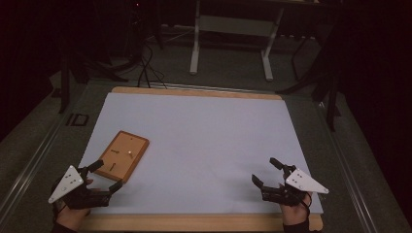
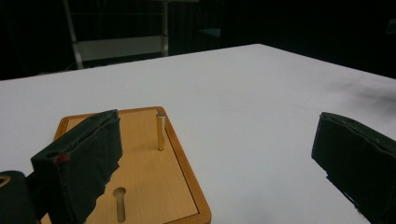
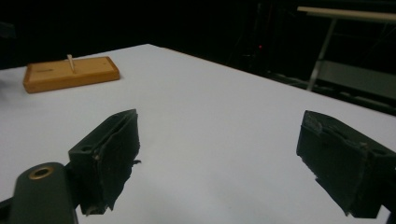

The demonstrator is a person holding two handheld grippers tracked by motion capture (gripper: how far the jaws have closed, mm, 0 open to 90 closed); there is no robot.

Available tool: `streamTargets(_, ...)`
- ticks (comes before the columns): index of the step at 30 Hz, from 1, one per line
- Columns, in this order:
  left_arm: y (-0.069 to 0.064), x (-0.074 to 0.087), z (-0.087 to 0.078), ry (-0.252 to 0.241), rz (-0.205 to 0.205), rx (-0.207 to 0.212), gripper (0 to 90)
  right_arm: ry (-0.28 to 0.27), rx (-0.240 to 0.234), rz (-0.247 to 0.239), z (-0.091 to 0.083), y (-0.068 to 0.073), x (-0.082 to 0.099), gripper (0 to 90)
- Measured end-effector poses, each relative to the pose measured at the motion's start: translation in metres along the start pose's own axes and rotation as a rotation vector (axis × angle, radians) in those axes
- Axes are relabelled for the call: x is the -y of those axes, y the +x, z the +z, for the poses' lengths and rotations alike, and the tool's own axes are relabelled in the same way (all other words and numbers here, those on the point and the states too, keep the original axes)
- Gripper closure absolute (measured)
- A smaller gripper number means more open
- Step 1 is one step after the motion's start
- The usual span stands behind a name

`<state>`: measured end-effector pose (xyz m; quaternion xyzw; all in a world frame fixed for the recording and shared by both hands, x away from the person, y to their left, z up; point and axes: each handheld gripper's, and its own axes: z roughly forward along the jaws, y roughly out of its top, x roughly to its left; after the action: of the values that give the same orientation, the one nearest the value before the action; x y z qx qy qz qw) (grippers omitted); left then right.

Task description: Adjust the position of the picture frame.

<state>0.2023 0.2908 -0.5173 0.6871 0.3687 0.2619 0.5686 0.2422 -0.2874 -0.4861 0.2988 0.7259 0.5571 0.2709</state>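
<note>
1. One table [image 1: 204, 131] under a white sheet carries the work; beyond it stands a metal frame [image 1: 233, 34].
2. Two hand-held grippers rest at the near edge. The left gripper [image 1: 103, 177] has its jaws spread wide, empty, just beside the board. The right gripper [image 1: 263, 173] is also wide and empty, well apart from it.
3. One wooden board [image 1: 127, 154] lies toward the near left of the sheet.
4. One upright peg [image 2: 160, 131] stands in the board; one slot [image 2: 120, 203] lies nearer.
5. Judged step: approach, nothing grasped yet. Next, the left gripper likely must move forward and straddle the peg.
</note>
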Motion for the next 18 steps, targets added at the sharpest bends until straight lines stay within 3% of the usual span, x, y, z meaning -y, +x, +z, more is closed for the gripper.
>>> streamTargets(3, -0.002, -0.002, 0.000, 0.013, -0.004, 0.016, 2.3, -0.004, 0.012, -0.010, -0.002, 0.002, -0.001, 12.9)
streamTargets(7, -0.008, -0.005, 0.005, 0.073, -0.018, 0.068, 2.3, 0.001, 0.021, -0.002, -0.003, 0.003, -0.003, 13.6)
streamTargets(13, -0.012, -0.012, 0.006, 0.088, -0.010, 0.071, 2.3, -0.018, 0.048, -0.028, -0.004, 0.004, -0.005, 13.1)
streamTargets(18, -0.002, -0.021, 0.009, 0.091, -0.011, 0.056, 3.0, -0.012, 0.062, -0.028, -0.004, 0.004, -0.006, 12.7)
